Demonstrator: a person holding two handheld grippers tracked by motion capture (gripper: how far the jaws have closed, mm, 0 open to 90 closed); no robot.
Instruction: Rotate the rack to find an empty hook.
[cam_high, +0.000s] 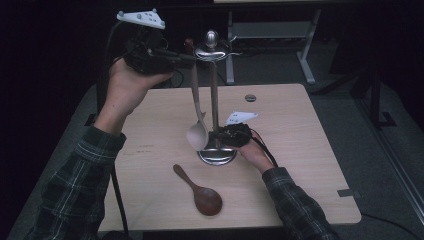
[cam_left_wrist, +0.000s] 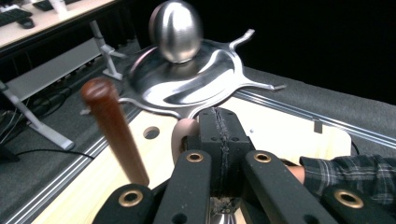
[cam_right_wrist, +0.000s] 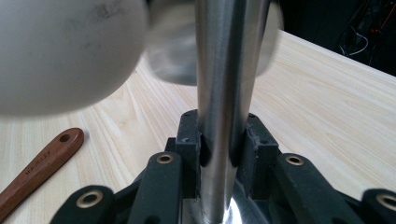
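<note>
Standing on pale wood table, dark room.

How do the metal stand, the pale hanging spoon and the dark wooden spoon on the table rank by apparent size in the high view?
1. metal stand, tallest by far.
2. pale hanging spoon, long from hook to bowl.
3. dark wooden spoon, shortest, though it lies nearer the camera, so its gap to the pale spoon is unsure.

Looks like a lab or office workroom to me; light wooden table on grey carpet, black curtain all around, white metal desk legs behind; another desk with a keyboard in the left gripper view.
</note>
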